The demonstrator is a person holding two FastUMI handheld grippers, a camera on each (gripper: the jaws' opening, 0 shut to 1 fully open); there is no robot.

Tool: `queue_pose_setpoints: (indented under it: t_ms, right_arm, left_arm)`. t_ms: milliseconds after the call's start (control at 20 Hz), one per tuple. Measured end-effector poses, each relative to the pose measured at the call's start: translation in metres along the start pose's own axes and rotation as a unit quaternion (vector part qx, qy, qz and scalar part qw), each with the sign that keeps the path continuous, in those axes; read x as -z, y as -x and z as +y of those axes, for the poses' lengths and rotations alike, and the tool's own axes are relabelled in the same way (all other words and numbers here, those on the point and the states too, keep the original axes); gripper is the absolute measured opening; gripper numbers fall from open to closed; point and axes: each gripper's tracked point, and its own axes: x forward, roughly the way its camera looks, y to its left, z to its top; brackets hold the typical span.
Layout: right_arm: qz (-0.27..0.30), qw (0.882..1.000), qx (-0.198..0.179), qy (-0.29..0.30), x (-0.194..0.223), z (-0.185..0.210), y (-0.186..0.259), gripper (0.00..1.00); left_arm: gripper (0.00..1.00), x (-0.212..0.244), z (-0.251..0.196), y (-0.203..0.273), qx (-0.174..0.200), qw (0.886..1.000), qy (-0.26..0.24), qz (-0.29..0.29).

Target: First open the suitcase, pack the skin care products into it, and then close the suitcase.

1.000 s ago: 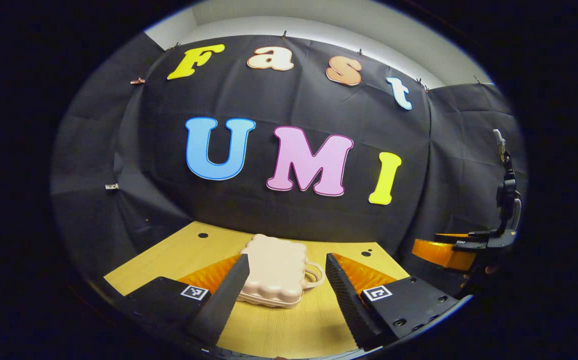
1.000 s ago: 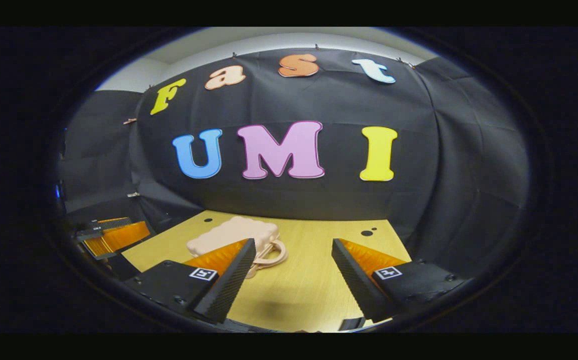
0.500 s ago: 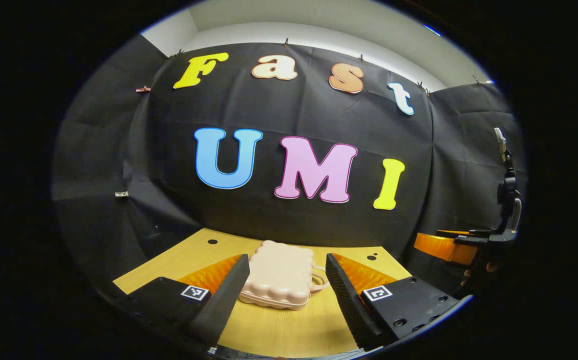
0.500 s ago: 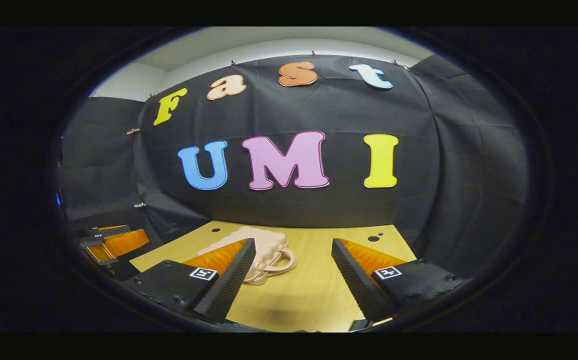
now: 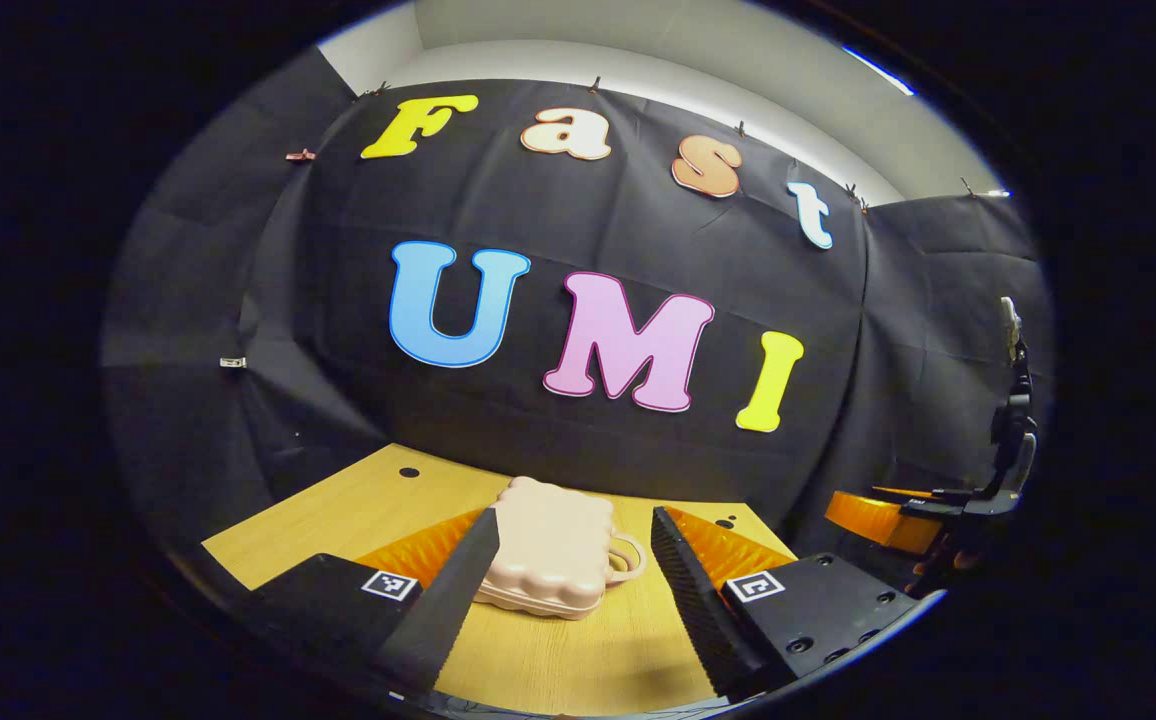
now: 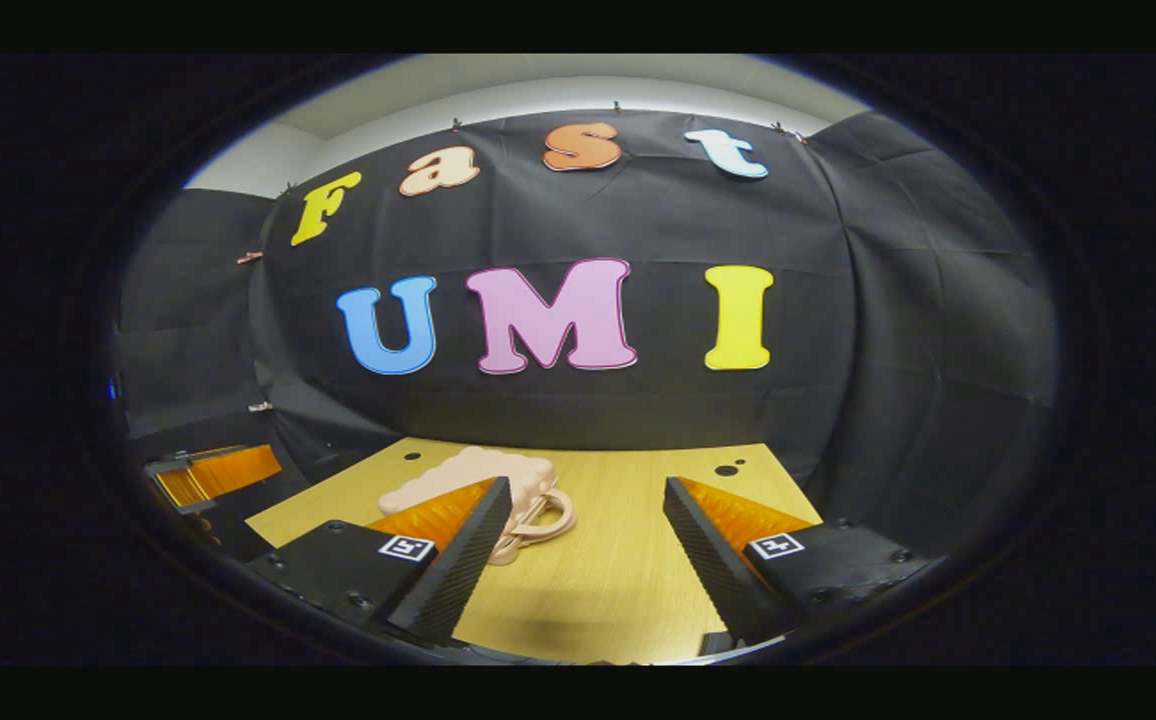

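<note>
The closed suitcase (image 5: 553, 545) is lying on the surface (image 5: 338, 510), just ahead of the left claw (image 5: 570, 580) and left of the right claw (image 6: 586, 560); both are gaping, released.

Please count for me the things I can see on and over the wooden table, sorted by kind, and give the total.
Suitcases: 1, the pink suitcase, closed, lying flat on the wooden table.
Grippers: 2, the left gripper and the right gripper, both open.
Skin care products: 0 visible.
Total: 3.
</note>
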Motion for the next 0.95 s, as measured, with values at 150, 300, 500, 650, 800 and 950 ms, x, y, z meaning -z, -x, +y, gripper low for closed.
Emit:
queue_pose_setpoints:
  t_ms: [150, 300, 500, 650, 800, 950]
  right_arm:
    - [0.002, 1.0, 0.005, -0.007, 0.002, 0.0, -0.002, 0.98]
    - [0.007, 1.0, 0.008, -0.004, 0.006, 0.001, -0.001, 0.98]
    - [0.002, 1.0, 0.007, -0.003, 0.003, 0.005, -0.003, 0.98]
    - [0.003, 1.0, 0.005, -0.002, 0.003, 0.009, -0.005, 0.98]
    - [-0.002, 1.0, 0.004, -0.002, 0.002, 0.014, -0.003, 0.98]
    - [0.004, 1.0, 0.0, -0.003, 0.006, 0.017, -0.003, 0.98]
  left_arm:
    - [0.96, -0.002, 0.004, -0.001, -0.001, 1.0, -0.016, -0.004]
    - [0.96, 0.0, 0.004, -0.003, 0.002, 1.0, -0.013, -0.002]
    - [0.96, 0.004, 0.002, -0.005, 0.013, 1.0, -0.01, 0.003]
    - [0.96, 0.003, 0.005, -0.006, 0.014, 1.0, -0.005, 0.002]
    - [0.96, 0.002, 0.007, -0.007, 0.013, 1.0, -0.007, 0.001]
    - [0.96, 0.002, 0.009, -0.006, 0.013, 1.0, -0.005, -0.001]
